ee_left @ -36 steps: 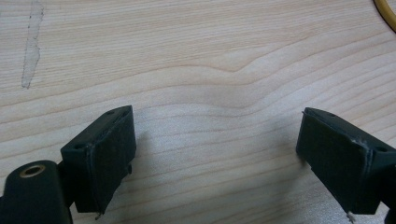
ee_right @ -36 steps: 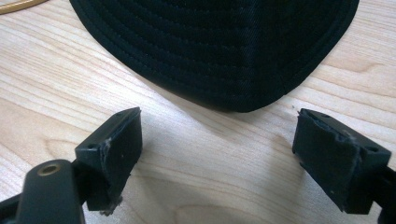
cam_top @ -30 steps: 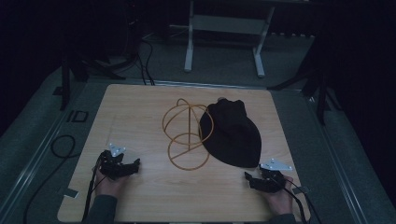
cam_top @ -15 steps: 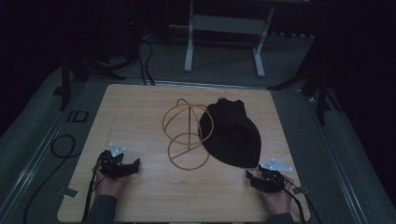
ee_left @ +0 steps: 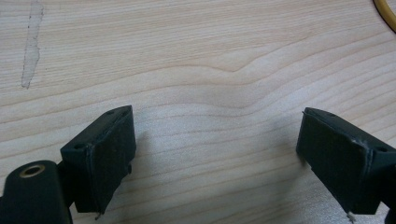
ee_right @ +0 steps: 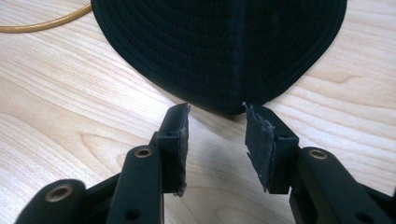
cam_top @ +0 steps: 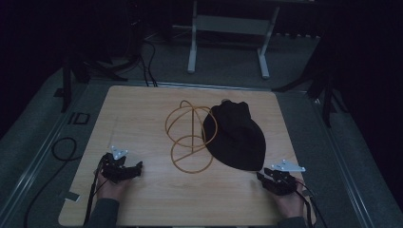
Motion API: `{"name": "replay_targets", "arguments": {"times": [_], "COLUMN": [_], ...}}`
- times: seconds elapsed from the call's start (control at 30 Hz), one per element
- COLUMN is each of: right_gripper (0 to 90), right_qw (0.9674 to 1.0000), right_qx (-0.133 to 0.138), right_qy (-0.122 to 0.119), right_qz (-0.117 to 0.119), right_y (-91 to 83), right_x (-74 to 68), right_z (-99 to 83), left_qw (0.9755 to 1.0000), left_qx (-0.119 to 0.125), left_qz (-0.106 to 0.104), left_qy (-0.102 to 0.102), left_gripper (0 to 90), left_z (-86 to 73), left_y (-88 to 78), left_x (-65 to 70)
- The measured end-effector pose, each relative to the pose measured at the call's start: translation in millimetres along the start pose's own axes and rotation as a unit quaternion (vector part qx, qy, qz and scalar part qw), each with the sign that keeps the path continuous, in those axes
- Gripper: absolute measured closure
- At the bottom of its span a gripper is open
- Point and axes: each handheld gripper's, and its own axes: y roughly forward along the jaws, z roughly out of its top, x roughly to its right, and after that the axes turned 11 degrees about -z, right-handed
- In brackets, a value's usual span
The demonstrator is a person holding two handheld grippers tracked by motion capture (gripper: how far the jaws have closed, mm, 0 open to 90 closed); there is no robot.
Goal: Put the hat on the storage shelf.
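Cap point(cam_top: 236, 135) lies center-right on table point(cam_top: 142, 118), brim tip toward lower right. Soft, light, brim stiffer: pinch brim edge. Right gripper point(ee_right: 217, 116) half-closed, closing, empty, just short of brim; left gripper point(ee_left: 215, 140) spread wide.

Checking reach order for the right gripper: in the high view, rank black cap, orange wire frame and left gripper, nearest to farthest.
1. black cap: its brim tip lies just ahead of the right gripper, at the table's right.
2. orange wire frame: mid-table, left of the cap.
3. left gripper: across the table, near its front left edge.
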Motion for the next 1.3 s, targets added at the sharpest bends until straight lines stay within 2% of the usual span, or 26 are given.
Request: {"name": "replay_targets", "arguments": {"times": [0.1,0.13,0.3,0.4,0.53,0.83,1.0,1.3], "right_gripper": [58.9,58.6,57.6,58.7,59.5,61.5,57.1,50.3], "right_qw": [1.0,0.9998,0.999,0.9983,0.9969,0.9956,0.9956,0.9939], "right_qx": [-0.002,-0.005,-0.01,-0.019,-0.029,-0.036,-0.036,-0.047], "right_qy": [-0.008,-0.02,-0.042,-0.054,-0.07,-0.081,-0.081,-0.093], "right_qz": [-0.001,-0.004,-0.004,0.013,0.022,0.031,0.03,0.035], "right_y": [-2.5,-4.9,-7.6,-6.8,-6.5,-8.4,-13.9,-13.8], "right_x": [0.5,0.1,0.3,1.9,3.3,9.6,15.2,14.9], "right_z": [2.9,6.5,14.5,20.1,25.3,36.8,50.3,67.6], "left_qw": [1.0,1.0,1.0,1.0,1.0,1.0,1.0,1.0], "left_qx": [0.0,0.0,0.0,0.0,0.001,0.0,0.001,0.0], "left_qz": [0.0,0.0,0.0,0.0,0.0,-0.001,-0.001,-0.001], "left_qy": [0.0,0.0,0.0,0.0,-0.001,0.0,0.0,0.0], "left_gripper": [12.3,12.3,12.3,12.3,12.3,12.3,12.3,12.3], "left_z": [0.0,0.0,0.0,0.0,0.0,0.0,0.0,0.0], "left_y": [0.0,0.0,0.0,0.0,0.1,0.0,0.0,0.0], "left_x": [0.0,0.0,0.0,0.0,0.1,0.1,0.0,0.0]}}
